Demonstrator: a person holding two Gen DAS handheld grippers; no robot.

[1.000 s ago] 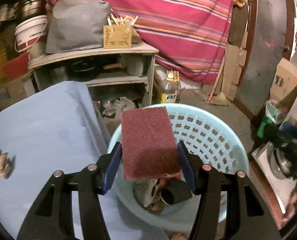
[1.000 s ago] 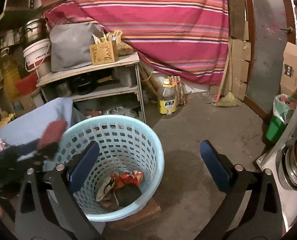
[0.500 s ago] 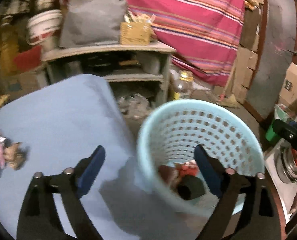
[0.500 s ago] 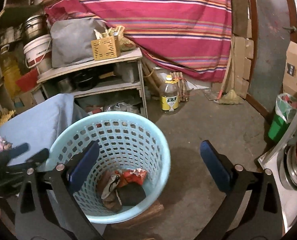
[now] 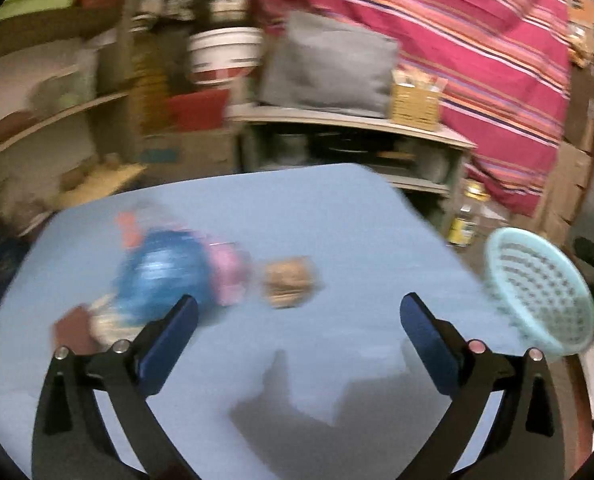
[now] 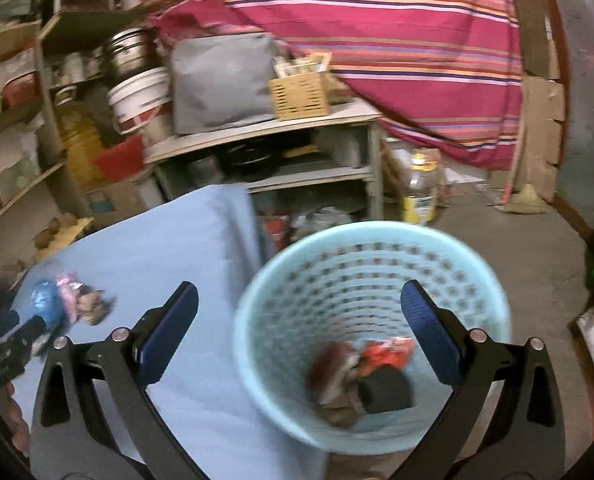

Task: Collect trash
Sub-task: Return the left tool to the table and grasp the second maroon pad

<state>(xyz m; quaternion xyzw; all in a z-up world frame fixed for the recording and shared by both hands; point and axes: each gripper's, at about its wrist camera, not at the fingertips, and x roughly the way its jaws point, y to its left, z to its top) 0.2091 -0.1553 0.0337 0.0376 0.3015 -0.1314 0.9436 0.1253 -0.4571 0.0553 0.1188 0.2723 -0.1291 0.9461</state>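
Now the trash on the blue table (image 5: 337, 220) is a blurred cluster: a blue wrapper (image 5: 157, 276), a pink one (image 5: 227, 276) and a crumpled brown wad (image 5: 289, 282), lying at about eleven o'clock from the left gripper (image 5: 295, 318), whose jaws gape wide and hold nothing. No writing is legible. The maroon sponge (image 6: 329, 364) it clamped a second ago lies in the pale-blue basket (image 6: 493, 308) with red scraps. Right gripper (image 6: 297, 316) hangs wide and empty over the basket's rim.
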